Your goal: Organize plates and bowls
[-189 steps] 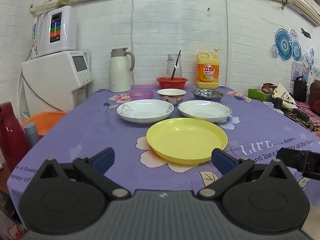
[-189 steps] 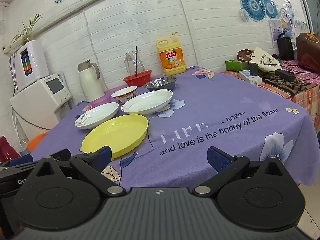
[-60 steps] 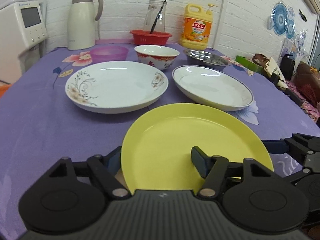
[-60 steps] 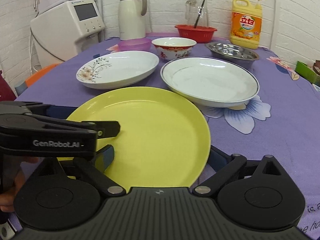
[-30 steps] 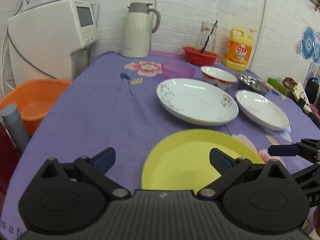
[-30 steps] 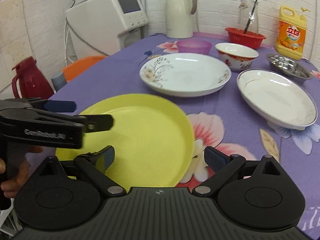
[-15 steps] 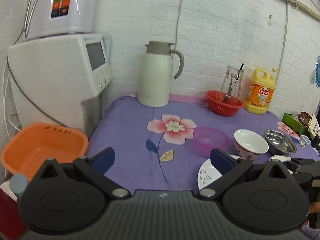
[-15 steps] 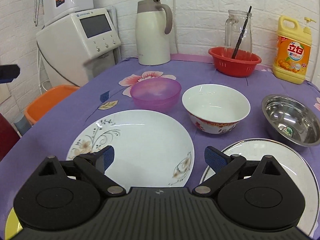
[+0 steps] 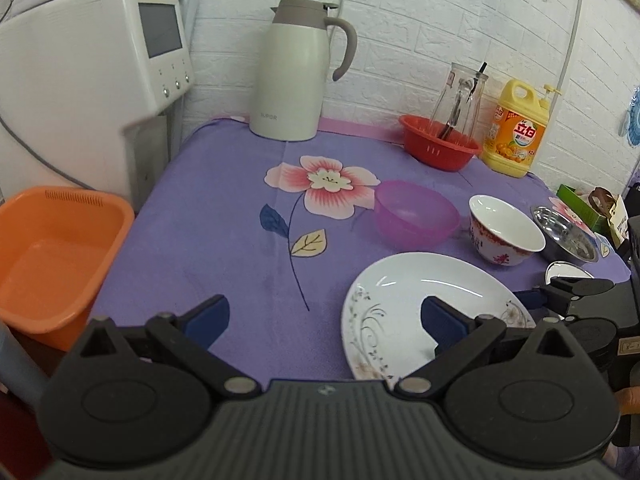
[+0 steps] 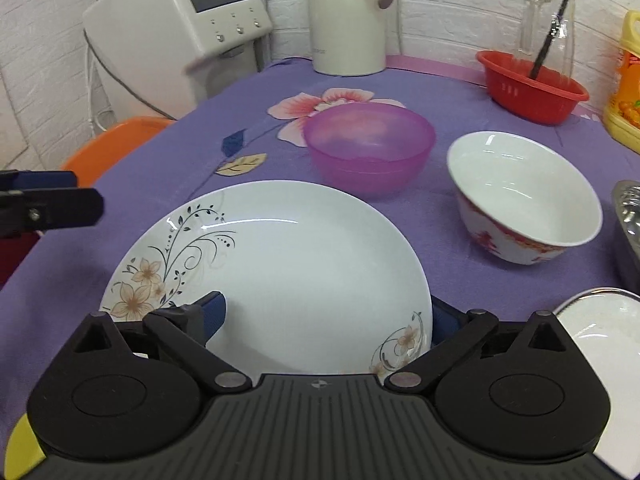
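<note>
A white plate with flower print lies on the purple tablecloth. My right gripper is open, its fingers spread around the plate's near rim. My left gripper is open and empty, with its right finger over the same plate at the plate's left side. Behind the plate stand a pink plastic bowl, a white bowl with red pattern and a steel bowl. A second white plate shows at the right edge. A sliver of the yellow plate shows at bottom left.
A white thermos jug, a red basket with a glass jar and a yellow detergent bottle line the back wall. A white appliance and an orange basin stand left of the table.
Both grippers have moved forward and lower toward the flower plate. The right gripper's fingers now flank its near rim. The left view has tilted down onto the table.
</note>
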Demonstrator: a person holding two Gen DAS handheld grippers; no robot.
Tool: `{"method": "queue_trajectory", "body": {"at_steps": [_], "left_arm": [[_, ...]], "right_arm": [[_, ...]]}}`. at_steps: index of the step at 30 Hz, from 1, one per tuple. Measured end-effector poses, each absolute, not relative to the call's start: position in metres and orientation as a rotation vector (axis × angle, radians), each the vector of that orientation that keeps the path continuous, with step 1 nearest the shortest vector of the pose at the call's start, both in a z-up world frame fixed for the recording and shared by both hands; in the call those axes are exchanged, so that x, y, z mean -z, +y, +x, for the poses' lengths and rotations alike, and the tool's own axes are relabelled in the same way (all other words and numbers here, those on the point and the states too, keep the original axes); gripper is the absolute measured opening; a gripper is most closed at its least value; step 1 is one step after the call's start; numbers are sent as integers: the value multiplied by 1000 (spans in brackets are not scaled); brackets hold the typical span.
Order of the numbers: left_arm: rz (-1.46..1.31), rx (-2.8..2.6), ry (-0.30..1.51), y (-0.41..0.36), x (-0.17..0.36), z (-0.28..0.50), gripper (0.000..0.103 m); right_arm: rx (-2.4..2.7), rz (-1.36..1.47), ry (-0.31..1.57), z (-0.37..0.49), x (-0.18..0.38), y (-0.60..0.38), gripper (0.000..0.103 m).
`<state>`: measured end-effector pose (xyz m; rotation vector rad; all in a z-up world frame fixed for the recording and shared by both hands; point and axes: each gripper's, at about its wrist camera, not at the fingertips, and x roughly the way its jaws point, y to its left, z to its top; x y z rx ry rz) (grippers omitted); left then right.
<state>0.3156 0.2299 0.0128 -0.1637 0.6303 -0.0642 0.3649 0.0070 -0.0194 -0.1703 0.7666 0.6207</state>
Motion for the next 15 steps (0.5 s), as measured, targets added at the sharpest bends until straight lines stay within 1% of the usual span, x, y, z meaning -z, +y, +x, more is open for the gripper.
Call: {"method": "queue_trajectory", "body": {"at_steps": [5,8,15], "left_arm": [[-189,87,667,222,2,324,101],[-195,107,705,211,14,337,101],[-138,73,739,201,29,343,101]], "right_arm": [[-592,-206,730,355,17,2,103],[-602,-187,755,350,21,-6,103],[-630,-194,732,345,28,-1,103]]}}
